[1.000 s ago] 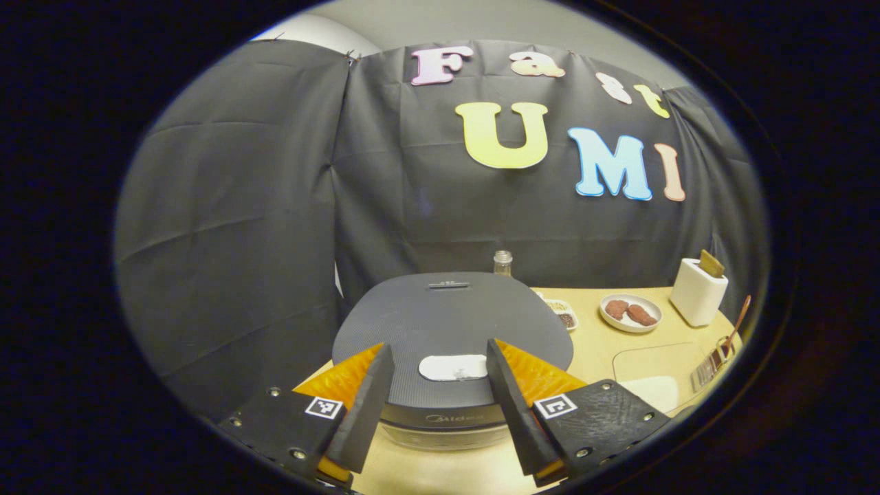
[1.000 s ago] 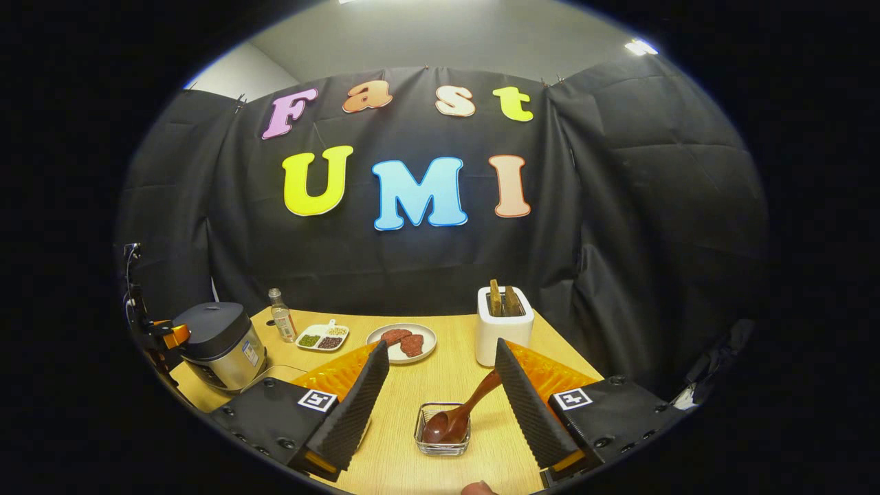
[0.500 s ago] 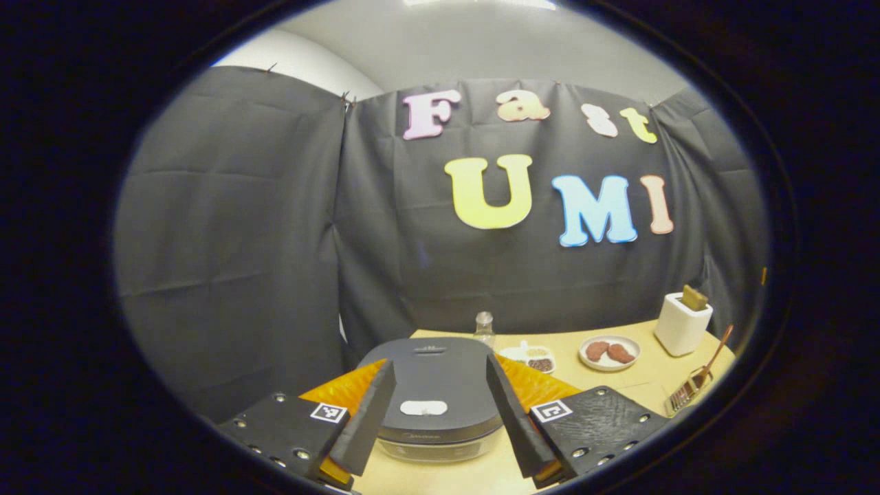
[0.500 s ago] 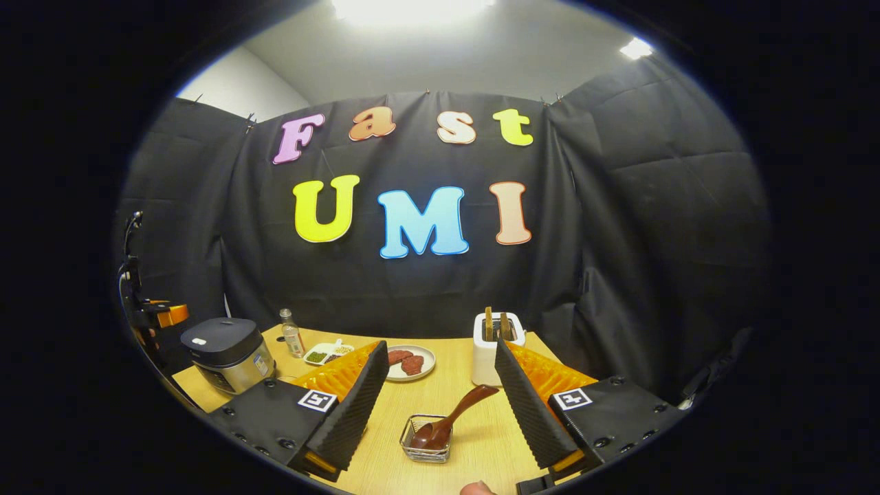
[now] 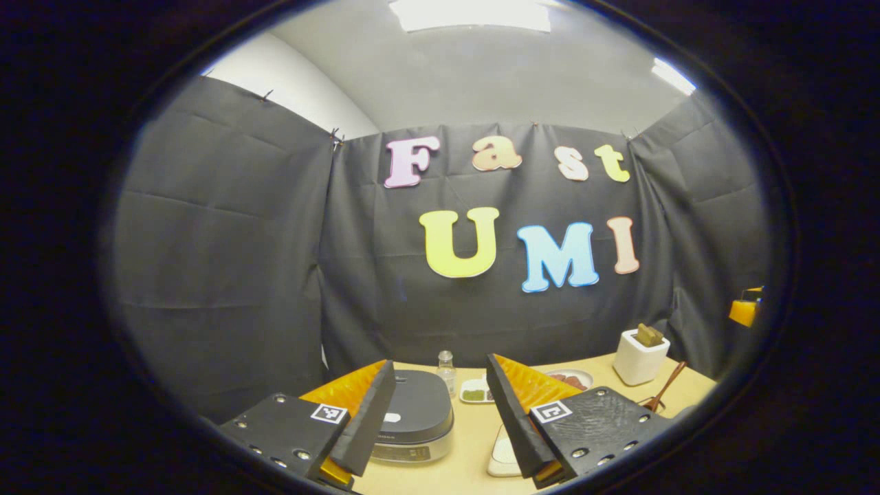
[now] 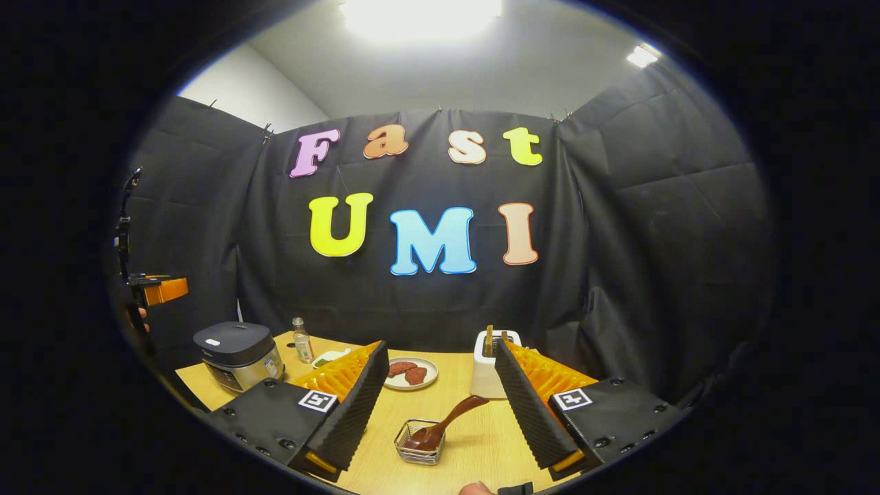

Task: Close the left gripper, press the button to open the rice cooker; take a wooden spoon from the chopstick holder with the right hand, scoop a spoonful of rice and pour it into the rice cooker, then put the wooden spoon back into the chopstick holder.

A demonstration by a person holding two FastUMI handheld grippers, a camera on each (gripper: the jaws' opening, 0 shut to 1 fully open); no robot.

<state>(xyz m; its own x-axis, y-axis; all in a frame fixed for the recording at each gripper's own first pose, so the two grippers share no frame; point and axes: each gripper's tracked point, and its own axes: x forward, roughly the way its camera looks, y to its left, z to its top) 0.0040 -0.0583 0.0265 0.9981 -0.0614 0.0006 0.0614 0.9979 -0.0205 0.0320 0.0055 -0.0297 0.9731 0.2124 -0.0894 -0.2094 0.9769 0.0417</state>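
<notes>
Glossy wooden spoon [image 6: 443,426] in wire-metal holder [image 6: 419,443] on matt wood-grain table [image 6: 474,440].

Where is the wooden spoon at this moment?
In the right gripper view, the wooden spoon lies with its bowl in the small wire holder on the table, its handle leaning toward the white toaster.

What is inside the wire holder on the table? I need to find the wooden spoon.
The wooden spoon lies in the wire holder, bowl down inside it and handle slanting up over the rim. The bowl covers the holder's bottom, so anything beneath it is hidden.
</notes>
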